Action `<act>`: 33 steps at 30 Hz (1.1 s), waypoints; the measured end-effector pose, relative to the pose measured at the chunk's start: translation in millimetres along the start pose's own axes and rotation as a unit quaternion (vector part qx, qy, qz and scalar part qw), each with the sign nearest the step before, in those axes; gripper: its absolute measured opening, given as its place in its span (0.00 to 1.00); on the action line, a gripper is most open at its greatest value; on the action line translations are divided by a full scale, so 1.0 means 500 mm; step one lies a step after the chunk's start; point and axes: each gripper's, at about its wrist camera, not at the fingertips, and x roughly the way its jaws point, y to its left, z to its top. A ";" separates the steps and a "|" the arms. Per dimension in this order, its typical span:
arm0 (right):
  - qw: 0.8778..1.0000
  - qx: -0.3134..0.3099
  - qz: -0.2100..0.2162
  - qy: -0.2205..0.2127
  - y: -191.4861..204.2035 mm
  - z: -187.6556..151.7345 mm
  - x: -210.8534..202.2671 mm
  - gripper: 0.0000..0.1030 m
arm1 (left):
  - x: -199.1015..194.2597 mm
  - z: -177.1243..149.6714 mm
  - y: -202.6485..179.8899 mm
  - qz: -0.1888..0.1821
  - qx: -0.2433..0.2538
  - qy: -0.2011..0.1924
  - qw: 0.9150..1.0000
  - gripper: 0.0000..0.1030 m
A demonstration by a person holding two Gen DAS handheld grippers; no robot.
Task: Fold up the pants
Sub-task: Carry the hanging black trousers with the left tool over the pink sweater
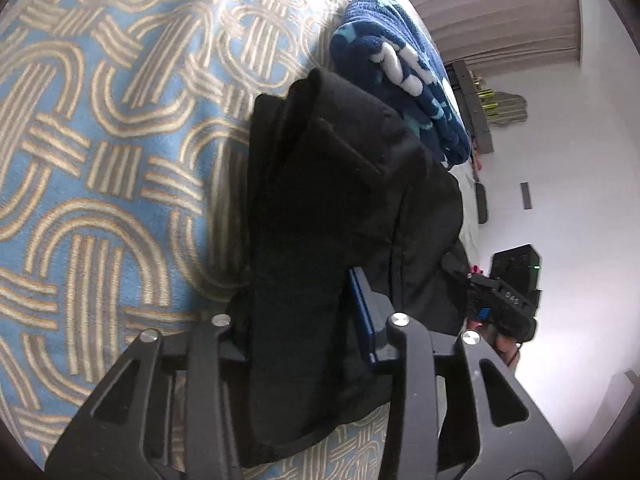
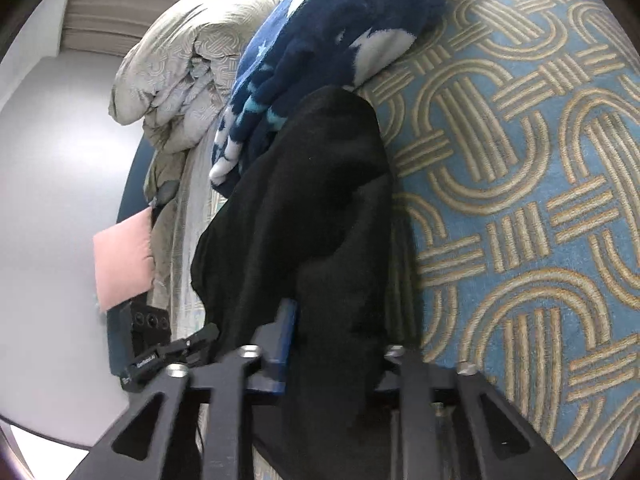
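Note:
The black pants point(image 1: 320, 208) hang bunched above a blue bedspread with a beige loop pattern point(image 1: 100, 140). My left gripper point(image 1: 304, 320) is shut on a thick fold of the pants, and only its blue pad shows at the cloth's edge. My right gripper point(image 2: 332, 340) is shut on another fold of the same pants point(image 2: 312, 208), lifted off the bedspread point(image 2: 520, 200). The right gripper also shows in the left wrist view point(image 1: 496, 296), beyond the pants. The left gripper shows in the right wrist view point(image 2: 172, 356), at the lower left.
A dark blue fleece blanket with white shapes point(image 1: 400, 60) lies bunched just beyond the pants, also in the right wrist view point(image 2: 340, 40). A beige duvet point(image 2: 180, 60) and a pink cushion point(image 2: 124, 256) lie at the bed's far side. A white wall point(image 1: 580, 200) stands behind.

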 end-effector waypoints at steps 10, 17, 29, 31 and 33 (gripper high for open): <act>0.997 -0.069 -0.026 -0.035 0.119 0.011 -0.028 0.13 | -0.016 0.022 -0.084 0.029 0.045 -0.005 0.999 0.24; 0.995 -0.080 -0.018 -0.048 0.143 0.008 -0.051 0.13 | -0.044 0.028 -0.133 0.021 0.066 -0.026 0.997 0.22; 0.992 -0.085 0.010 -0.094 0.162 -0.006 -0.213 0.13 | -0.079 -0.004 -0.317 0.009 0.118 -0.033 0.992 0.22; 0.991 -0.076 0.016 -0.109 0.141 -0.012 -0.270 0.13 | -0.068 -0.023 -0.368 0.006 0.134 -0.029 0.991 0.22; 0.989 -0.069 0.018 -0.126 0.118 -0.019 -0.330 0.13 | -0.047 -0.045 -0.427 -0.002 0.152 -0.021 0.988 0.22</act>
